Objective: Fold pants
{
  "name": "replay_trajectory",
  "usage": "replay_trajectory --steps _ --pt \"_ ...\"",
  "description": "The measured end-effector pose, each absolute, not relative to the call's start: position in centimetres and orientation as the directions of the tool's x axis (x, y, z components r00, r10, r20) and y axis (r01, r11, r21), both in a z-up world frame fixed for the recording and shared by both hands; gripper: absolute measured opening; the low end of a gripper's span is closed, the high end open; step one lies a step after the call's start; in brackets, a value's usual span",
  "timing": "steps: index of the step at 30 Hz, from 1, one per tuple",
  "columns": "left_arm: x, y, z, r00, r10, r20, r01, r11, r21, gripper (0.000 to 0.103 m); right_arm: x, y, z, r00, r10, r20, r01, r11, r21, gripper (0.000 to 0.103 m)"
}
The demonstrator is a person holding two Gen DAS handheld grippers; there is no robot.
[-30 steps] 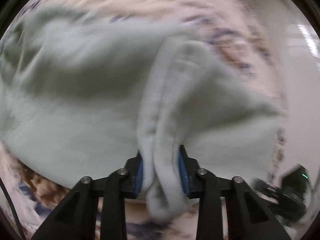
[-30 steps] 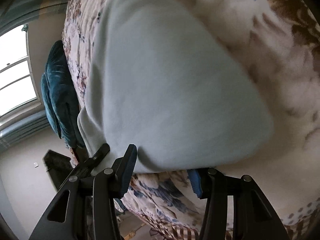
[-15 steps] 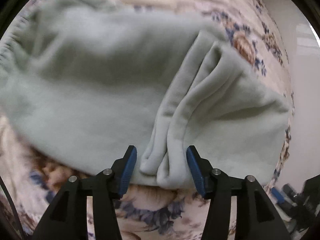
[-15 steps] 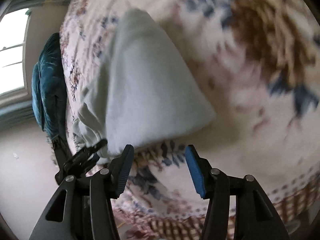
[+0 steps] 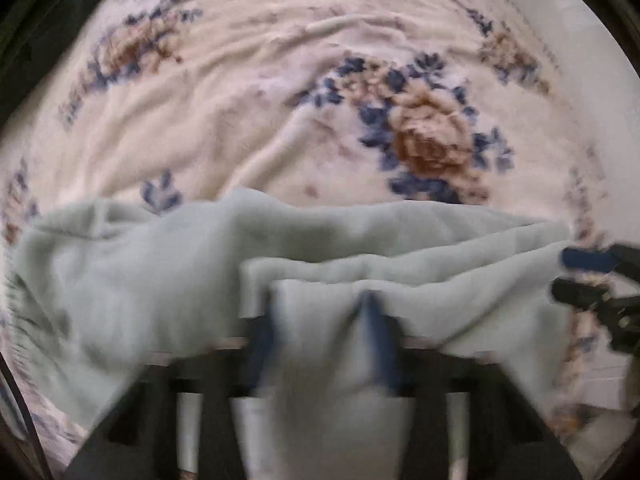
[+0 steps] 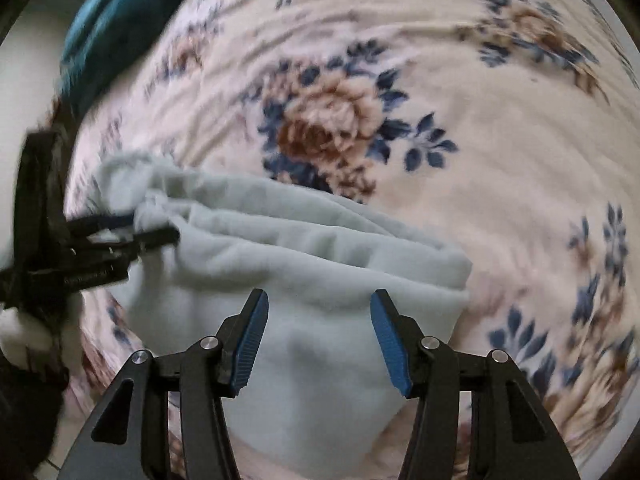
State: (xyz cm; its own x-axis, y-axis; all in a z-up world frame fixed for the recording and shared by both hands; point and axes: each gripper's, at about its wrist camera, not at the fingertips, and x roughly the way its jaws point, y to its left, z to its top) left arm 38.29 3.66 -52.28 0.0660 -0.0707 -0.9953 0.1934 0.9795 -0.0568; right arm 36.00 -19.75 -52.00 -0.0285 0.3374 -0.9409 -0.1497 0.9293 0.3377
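Note:
Pale green pants (image 5: 140, 280) lie folded in layers on a floral blanket. My left gripper (image 5: 316, 308) points straight down at their near edge. Its jaws are closing, and a bunch of the fabric is pinched between the blue pads. From the right wrist view, the left gripper (image 6: 172, 232) grips the gathered left end of the pants (image 6: 320, 248). My right gripper (image 6: 319, 296) hangs open over the near right part of the pants, its pads apart and pressing on nothing. In the left wrist view the right gripper (image 5: 572, 276) sits at the pants' right end.
The cream blanket (image 5: 280, 100) with brown and blue flowers covers the whole bed (image 6: 500, 140). A teal cushion (image 6: 108, 12) lies at the far left corner. The bed's edge and pale floor (image 6: 24, 80) show on the left.
The left gripper opened off the upright fold, shifted, and closed again on fabric at the near edge. The right gripper swung from beside the pants to above their near end, staying open.

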Motion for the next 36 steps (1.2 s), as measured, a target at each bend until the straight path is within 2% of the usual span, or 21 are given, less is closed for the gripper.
replay_trajectory --steps 2,5,8,9,10,12,14,16,18,22,26,29,32,34,36 --pt "37.8 4.5 -51.8 0.105 -0.084 -0.991 0.180 0.982 -0.064 0.018 36.5 -19.8 -52.7 -0.042 0.297 -0.954 -0.172 0.938 0.300 0.053" --pt "37.2 5.7 -51.4 0.100 -0.136 -0.986 0.146 0.982 -0.121 0.018 35.9 -19.7 -52.5 -0.026 0.287 -0.958 -0.186 0.940 0.286 0.051" --pt "37.4 6.9 -51.2 0.101 -0.237 -0.966 0.062 0.971 -0.231 0.033 35.4 -19.7 -52.0 -0.020 0.312 -0.950 -0.177 0.934 0.311 0.051" --pt "37.8 7.0 -51.9 0.069 -0.272 -0.960 0.051 0.962 -0.269 0.050 35.4 -19.6 -52.0 -0.024 0.318 -0.948 -0.172 0.932 0.318 0.051" --pt "38.1 6.8 -52.7 0.046 -0.278 -0.959 0.046 0.960 -0.276 0.056 35.3 -19.7 -52.1 -0.025 0.323 -0.946 -0.167 0.932 0.323 0.051" --pt "38.0 6.1 -53.2 0.041 -0.248 -0.968 0.075 0.967 -0.245 0.055 35.3 -19.5 -52.5 -0.029 0.323 -0.946 -0.162 0.932 0.324 0.051" --pt "38.1 5.5 -53.0 0.088 -0.205 -0.975 0.091 0.976 -0.198 0.031 35.3 -19.9 -52.9 -0.029 0.319 -0.947 -0.144 0.937 0.320 0.051" --pt "37.8 5.4 -52.2 0.133 -0.179 -0.975 0.115 0.980 -0.165 0.019 35.4 -20.0 -53.0 -0.021 0.319 -0.947 -0.131 0.939 0.319 0.051" --pt "37.1 5.6 -51.1 0.200 -0.144 -0.969 0.121 0.985 -0.121 0.016 35.4 -20.2 -52.8 -0.013 0.326 -0.945 -0.126 0.937 0.325 0.051" --pt "36.3 6.9 -49.6 0.316 -0.039 -0.948 0.084 0.996 -0.014 0.016 35.3 -20.8 -51.8 0.018 0.337 -0.941 -0.114 0.936 0.333 0.051" --pt "37.6 8.9 -52.0 0.250 -0.054 -0.967 -0.004 0.998 -0.057 0.017 35.1 -21.3 -50.8 0.048 0.356 -0.933 -0.094 0.932 0.350 0.051" --pt "37.9 8.7 -53.2 0.223 -0.042 -0.974 0.009 0.999 -0.041 0.023 34.8 -21.1 -51.7 0.038 0.343 -0.939 -0.097 0.936 0.338 0.051" --pt "38.2 8.8 -53.1 0.190 -0.069 -0.979 -0.013 0.997 -0.073 0.036 34.8 -21.3 -54.0 0.017 0.313 -0.949 -0.056 0.948 0.312 0.051" --pt "37.9 9.1 -51.8 0.178 -0.088 -0.980 -0.016 0.996 -0.092 0.040 34.8 -21.4 -54.5 0.013 0.285 -0.958 -0.029 0.958 0.285 0.051" --pt "36.7 9.7 -50.0 0.188 -0.121 -0.975 -0.026 0.991 -0.128 0.040 34.7 -21.9 -53.7 0.034 0.318 -0.947 0.010 0.948 0.319 0.051"
